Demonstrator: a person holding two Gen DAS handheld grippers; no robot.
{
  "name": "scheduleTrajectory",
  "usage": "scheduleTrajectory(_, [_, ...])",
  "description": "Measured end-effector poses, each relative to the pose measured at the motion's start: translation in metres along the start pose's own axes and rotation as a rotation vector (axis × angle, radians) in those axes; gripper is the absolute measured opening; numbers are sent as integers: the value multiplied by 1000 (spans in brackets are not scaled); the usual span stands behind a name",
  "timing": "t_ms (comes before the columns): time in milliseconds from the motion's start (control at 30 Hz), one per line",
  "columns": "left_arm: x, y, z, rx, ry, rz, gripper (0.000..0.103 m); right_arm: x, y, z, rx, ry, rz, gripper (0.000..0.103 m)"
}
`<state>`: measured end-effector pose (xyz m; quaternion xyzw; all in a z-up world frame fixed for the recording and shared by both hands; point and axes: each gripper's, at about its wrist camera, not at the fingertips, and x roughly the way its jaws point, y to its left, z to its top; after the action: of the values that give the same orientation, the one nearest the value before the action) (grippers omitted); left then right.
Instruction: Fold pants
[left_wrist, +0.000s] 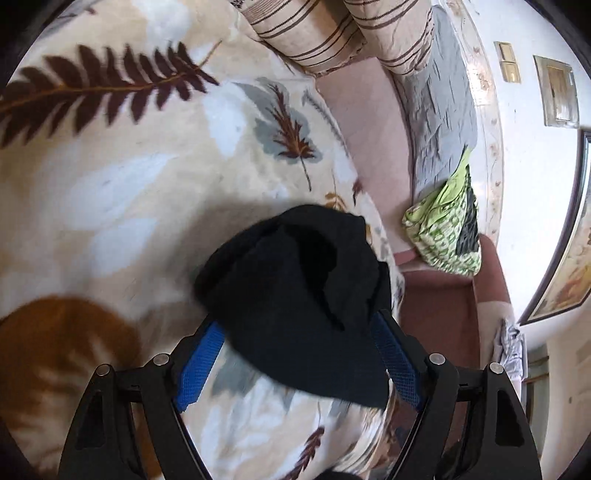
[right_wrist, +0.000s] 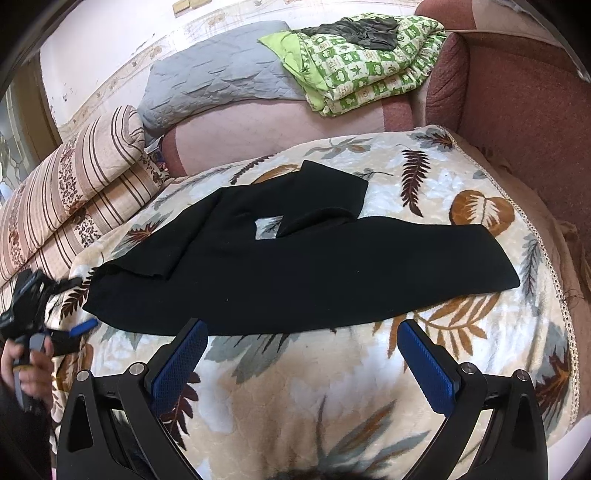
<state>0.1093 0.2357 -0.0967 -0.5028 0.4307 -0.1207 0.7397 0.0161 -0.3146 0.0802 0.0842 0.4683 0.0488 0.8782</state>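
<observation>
The black pants (right_wrist: 295, 266) lie on a leaf-patterned blanket (right_wrist: 332, 387), one leg stretched to the right, the other folded back at the top. My right gripper (right_wrist: 301, 332) is open and empty, just in front of the pants' near edge. In the left wrist view a bunched end of the pants (left_wrist: 299, 295) sits between the blue pads of my left gripper (left_wrist: 295, 325), whose jaws stand wide apart around the cloth. The left gripper also shows in the right wrist view (right_wrist: 79, 308) at the pants' left end, held by a hand.
Striped folded quilts (right_wrist: 74, 192) lie at the left. A grey quilt (right_wrist: 214, 85) and a green patterned blanket (right_wrist: 369, 74) lie at the back on a pink sheet. A reddish sofa arm (right_wrist: 517, 110) rises at the right. The blanket's trimmed edge (right_wrist: 554, 280) runs down the right side.
</observation>
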Motion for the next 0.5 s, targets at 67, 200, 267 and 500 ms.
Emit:
scheduleTrajectory(67, [7,3,0,23,-21,65,69,-3,-3,0,13,-15,8,103])
scheduleTrajectory(200, [16,7,-13,31,-68,200,13,-30,-36,3,131,-112,145,102])
scheduleTrajectory(267, [14,2,-18,60,-98,200,8,-49,-62,11,126,-183,128,102])
scheduleTrajectory(500, [25,-22,-28,142,-116,210,14,-40,-257,34,616,-117,469,102])
